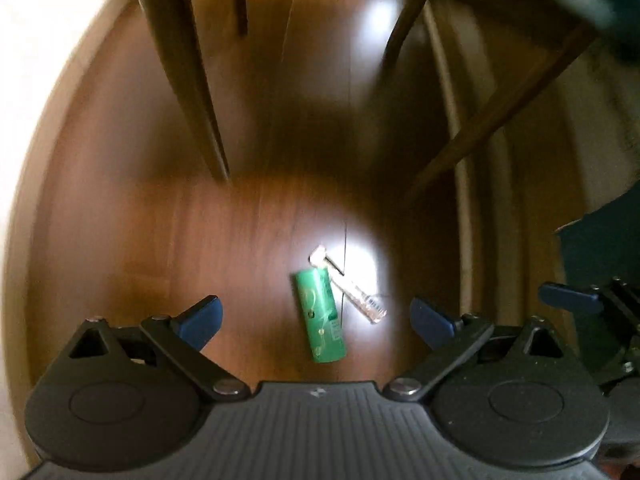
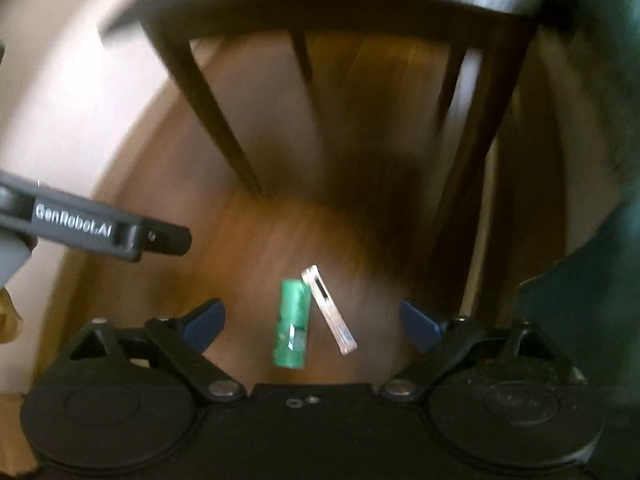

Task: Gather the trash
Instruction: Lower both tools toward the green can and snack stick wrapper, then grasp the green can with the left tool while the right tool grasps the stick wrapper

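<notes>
Our left claw (image 1: pixel 316 320) hangs wide open above the wooden floor (image 1: pixel 160 240), gripping nothing, and our right claw (image 2: pixel 310 322) is spread just as wide and equally empty. Between the blue fingertips (image 2: pixel 206 324) of each we see the trash: a small green wrapper (image 1: pixel 321 316) lying flat on the floor, and a clear plastic strip (image 1: pixel 352 288) lying just beside it, angled away, their far ends nearly touching. Both views are blurred. Farther off, dark chair legs (image 2: pixel 216 120) stand on the floor. At the right edge we see a dark teal container (image 1: pixel 600 248); we cannot tell what it holds.
</notes>
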Demonstrator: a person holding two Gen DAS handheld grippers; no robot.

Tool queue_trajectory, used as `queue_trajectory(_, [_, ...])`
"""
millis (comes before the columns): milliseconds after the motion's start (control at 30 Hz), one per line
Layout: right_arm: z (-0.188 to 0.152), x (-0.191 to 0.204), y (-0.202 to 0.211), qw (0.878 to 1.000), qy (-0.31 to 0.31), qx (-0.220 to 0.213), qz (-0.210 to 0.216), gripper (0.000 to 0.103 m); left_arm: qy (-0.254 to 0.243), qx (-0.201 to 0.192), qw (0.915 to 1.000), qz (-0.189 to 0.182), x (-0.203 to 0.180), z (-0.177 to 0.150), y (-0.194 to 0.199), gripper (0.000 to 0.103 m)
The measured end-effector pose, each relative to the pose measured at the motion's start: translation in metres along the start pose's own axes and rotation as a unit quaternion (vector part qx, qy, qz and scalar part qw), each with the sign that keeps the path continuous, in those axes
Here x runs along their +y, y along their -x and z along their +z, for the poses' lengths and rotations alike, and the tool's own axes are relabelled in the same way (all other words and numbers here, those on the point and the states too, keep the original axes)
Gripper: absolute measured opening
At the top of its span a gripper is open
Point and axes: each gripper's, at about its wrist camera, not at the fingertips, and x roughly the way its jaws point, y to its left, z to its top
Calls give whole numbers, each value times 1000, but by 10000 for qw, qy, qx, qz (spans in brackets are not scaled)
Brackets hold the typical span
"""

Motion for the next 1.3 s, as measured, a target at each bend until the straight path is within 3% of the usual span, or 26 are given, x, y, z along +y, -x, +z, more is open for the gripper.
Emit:
queue_trajectory(167, [-29,-13,-98,9982,457,392,-63,79,284,424,9987,71,2,-16,-94,101])
queue_trajectory(367, [-60,-18,-186,9922,1019,713,-107,71,597,930,9939,51,10,-28,-192,101])
queue_trajectory(533, [-78,-17,-240,9867,1389,841,-80,60,799,1118,9905,93,16,-37,-241,100])
queue_trajectory(667, [-81,-11,-266,9849,1530,807,-52,54,807,1175,9898,74,18,-42,-260,100])
queue_trajectory(833, [-79,-7,-281,9845,1607,693,-119,46,855,1207,9890,21,17,-44,-269,89])
queue_trajectory(900, [-78,-5,-284,9840,1631,701,-139,43,839,1244,9887,14,17,-42,-273,77])
queue_trajectory(967, [-77,-6,-288,9829,1671,751,-166,40,911,1270,9877,-14,19,-40,-275,75])
queue_trajectory(1100, [-80,0,-284,9789,1921,647,-258,36,947,1373,9859,-110,24,-35,-278,49])
queue_trajectory(1200, [-83,1,-282,9785,1937,616,-348,25,916,1377,9862,-122,27,-34,-278,49])
queue_trajectory(1300, [-84,4,-282,9798,1857,637,-372,21,915,1354,9865,-93,31,-32,-275,49])
